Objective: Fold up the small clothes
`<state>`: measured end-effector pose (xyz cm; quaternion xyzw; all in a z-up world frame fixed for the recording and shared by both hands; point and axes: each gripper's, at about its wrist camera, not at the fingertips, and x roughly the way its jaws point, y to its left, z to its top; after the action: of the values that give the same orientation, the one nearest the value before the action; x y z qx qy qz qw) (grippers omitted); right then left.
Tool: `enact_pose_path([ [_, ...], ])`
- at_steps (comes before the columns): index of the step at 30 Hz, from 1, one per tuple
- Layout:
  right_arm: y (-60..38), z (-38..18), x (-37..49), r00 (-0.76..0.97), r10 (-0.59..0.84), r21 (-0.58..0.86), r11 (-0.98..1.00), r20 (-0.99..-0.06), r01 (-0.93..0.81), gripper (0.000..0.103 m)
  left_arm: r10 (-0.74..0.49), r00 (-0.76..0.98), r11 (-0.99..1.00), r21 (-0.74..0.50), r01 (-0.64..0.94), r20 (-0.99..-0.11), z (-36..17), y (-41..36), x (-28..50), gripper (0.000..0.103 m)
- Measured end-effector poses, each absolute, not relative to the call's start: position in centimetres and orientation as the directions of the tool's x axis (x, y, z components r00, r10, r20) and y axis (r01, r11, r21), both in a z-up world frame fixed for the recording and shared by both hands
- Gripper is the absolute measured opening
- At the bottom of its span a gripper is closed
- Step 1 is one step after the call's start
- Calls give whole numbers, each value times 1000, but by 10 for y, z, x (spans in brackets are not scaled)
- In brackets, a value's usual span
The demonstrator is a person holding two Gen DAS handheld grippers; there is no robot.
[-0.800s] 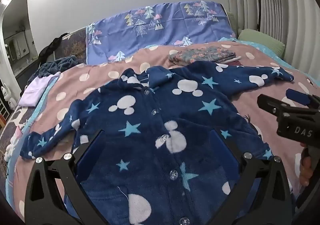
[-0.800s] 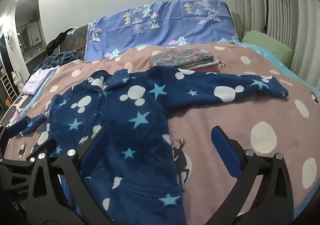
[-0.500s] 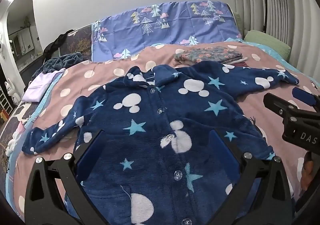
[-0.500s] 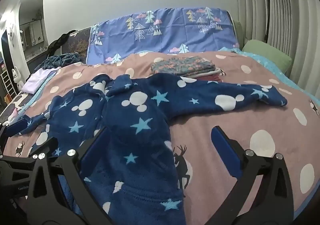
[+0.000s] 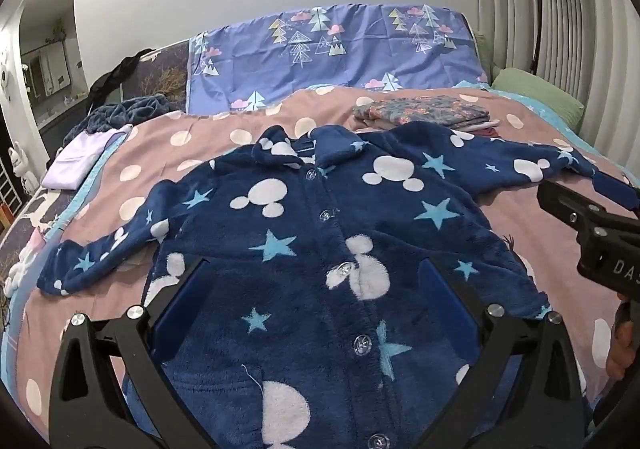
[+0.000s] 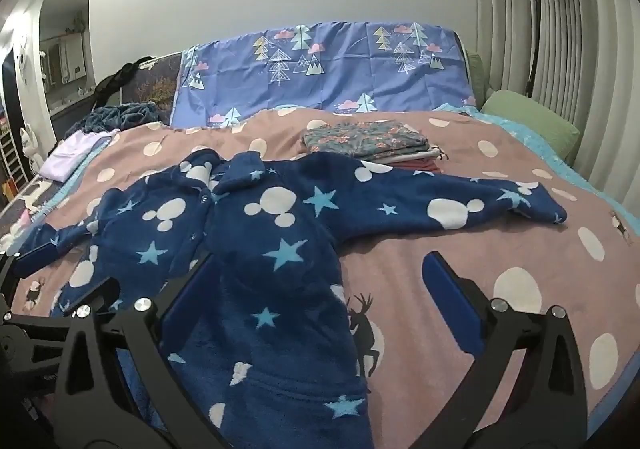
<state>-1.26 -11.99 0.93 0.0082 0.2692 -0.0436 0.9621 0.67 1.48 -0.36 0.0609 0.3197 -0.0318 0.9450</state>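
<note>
Two wide-open, empty claws, left claw [image 5: 312, 297] and right claw [image 6: 316, 289], above fleece jacket [image 5: 320, 217]; hem cut off, perhaps hidden below.

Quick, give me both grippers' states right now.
Left gripper: open, holding nothing, above the blue fleece jacket.
Right gripper: open, holding nothing, over the jacket's edge.

A home bedroom — a bed [image 5: 224, 153] with dotted blanket, patterned pillow [image 5: 332, 49] beyond the claw, floor lamp [image 5: 538, 1].
</note>
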Motion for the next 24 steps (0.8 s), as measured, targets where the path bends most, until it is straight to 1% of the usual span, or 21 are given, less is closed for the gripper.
enact_pose_path([
  [9, -116, 7, -9, 844, -74, -3, 996, -532, 85, 101, -48, 792, 990, 77, 120, -609, -14, 26, 5, 102],
  [18, -116, 3, -3, 833, -78, -3, 996, -548, 91, 101, -43, 798, 993, 60, 99, -602, -16, 32, 9, 102],
  [24, -116, 0, 0, 828, -84, -4, 995, -554, 99, 101, -49, 816, 995, 45, 91, -575, -13, 37, 8, 102],
])
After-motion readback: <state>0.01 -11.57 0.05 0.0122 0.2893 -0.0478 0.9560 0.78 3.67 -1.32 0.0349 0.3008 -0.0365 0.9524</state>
